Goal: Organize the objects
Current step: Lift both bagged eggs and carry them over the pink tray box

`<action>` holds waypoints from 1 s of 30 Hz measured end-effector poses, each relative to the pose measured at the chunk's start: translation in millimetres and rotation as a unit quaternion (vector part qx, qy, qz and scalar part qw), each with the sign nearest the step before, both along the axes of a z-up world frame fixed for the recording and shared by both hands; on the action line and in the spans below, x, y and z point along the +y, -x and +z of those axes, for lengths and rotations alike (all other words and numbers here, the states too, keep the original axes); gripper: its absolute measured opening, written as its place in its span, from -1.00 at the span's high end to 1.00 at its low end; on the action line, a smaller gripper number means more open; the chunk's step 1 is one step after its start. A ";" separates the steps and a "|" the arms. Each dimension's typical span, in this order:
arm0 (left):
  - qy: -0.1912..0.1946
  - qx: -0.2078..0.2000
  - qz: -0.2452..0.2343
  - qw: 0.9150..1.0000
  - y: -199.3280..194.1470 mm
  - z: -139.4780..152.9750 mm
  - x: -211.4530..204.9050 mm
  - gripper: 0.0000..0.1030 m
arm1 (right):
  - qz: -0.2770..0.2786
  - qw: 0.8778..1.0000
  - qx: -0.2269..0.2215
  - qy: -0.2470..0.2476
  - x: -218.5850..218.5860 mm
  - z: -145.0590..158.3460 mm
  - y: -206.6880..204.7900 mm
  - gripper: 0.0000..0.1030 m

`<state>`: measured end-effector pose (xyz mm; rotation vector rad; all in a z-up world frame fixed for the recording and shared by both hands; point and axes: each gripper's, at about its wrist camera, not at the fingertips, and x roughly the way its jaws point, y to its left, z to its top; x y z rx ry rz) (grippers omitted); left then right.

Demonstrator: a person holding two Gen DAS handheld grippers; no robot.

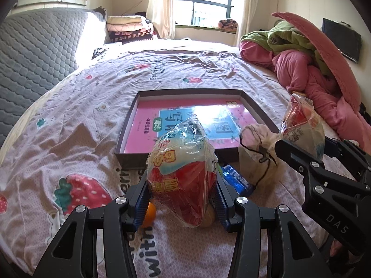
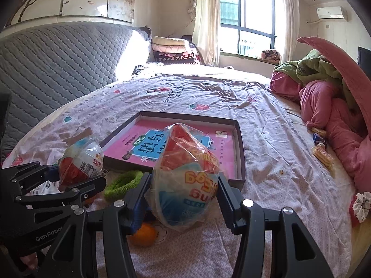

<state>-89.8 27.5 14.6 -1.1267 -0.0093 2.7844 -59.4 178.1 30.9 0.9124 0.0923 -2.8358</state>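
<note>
Above the near edge of the bed (image 1: 69,120), each tool pinches a wrapped snack bowl: the left tool (image 1: 182,199) holds one bowl (image 1: 183,173), the right tool (image 2: 183,199) the other (image 2: 187,178). Both bowls look light and stiff under slick, crinkly film, so a hold across the wide body seems safer than on the loose wrap. The shallow box (image 2: 241,153) just beyond has low walls and open room inside; an orange (image 2: 142,234) and a green band (image 2: 123,183) lie underneath.
</note>
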 end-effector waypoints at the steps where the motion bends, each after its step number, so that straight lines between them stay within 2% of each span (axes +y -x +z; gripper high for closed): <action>1: 0.000 0.000 0.001 1.000 3.1 -0.1 -0.6 0.02 | 0.001 1.000 0.001 0.000 -0.2 1.1 3.8 -0.05; 10: -0.005 -0.005 0.007 1.000 31.9 -0.9 -5.4 0.02 | 0.007 1.000 0.009 -0.006 -6.5 4.8 24.8 -0.05; 22: 0.010 0.017 0.005 1.000 67.9 19.9 -10.1 0.02 | 0.006 1.000 0.023 -0.011 -5.9 19.1 55.2 -0.06; 30: 0.012 0.010 0.003 1.000 96.2 20.2 -11.6 0.02 | -0.002 1.000 0.012 -0.012 2.3 18.3 85.3 -0.06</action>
